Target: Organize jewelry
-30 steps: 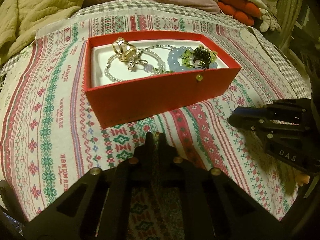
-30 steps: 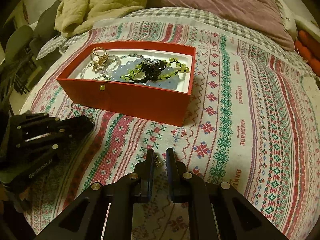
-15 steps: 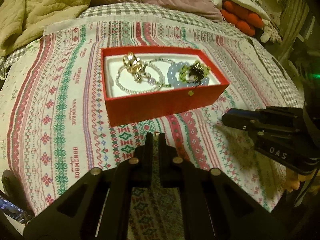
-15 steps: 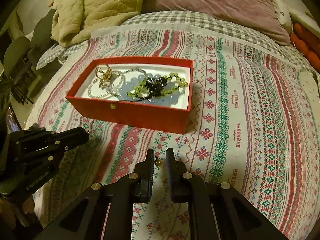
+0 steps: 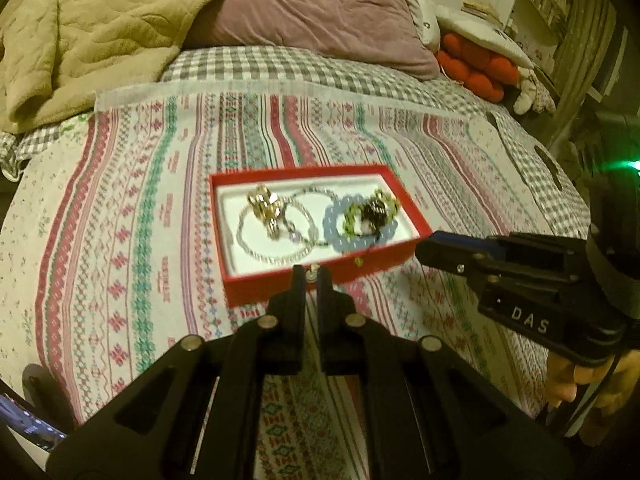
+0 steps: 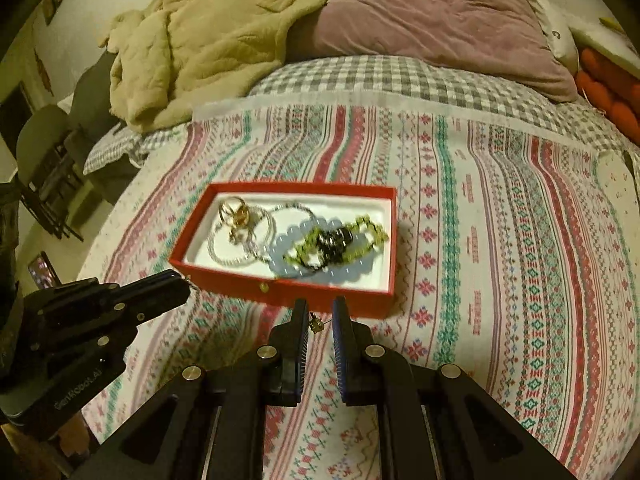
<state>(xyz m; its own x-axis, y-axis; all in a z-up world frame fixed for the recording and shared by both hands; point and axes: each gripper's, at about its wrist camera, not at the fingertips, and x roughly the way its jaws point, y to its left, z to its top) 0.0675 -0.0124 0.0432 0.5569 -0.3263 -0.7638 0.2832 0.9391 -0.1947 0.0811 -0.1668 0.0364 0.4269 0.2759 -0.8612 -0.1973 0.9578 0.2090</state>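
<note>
A red box (image 5: 320, 276) (image 6: 280, 288) with a white lining lies on the patterned cloth. It holds a gold ring cluster (image 5: 266, 204) (image 6: 236, 212), clear bead bracelets (image 5: 276, 256), a pale blue bead bracelet (image 6: 288, 240) and a green bead strand with dark beads (image 5: 372, 212) (image 6: 336, 240). My left gripper (image 5: 311, 274) is nearly shut on a small earring stud (image 5: 311, 270), held above the box's near wall. My right gripper (image 6: 320, 312) is nearly shut on a small gold earring (image 6: 316, 324), just in front of the box.
The patterned cloth (image 6: 500, 260) covers a checked bed sheet. A beige blanket (image 6: 192, 48) and a mauve pillow (image 6: 432, 20) lie at the head of the bed. Red cushions (image 5: 476, 68) sit at the far right. A chair (image 6: 44, 152) stands left of the bed.
Both grippers have risen and pulled back from the box, so the box looks smaller and further off. Each still holds its small earring.
</note>
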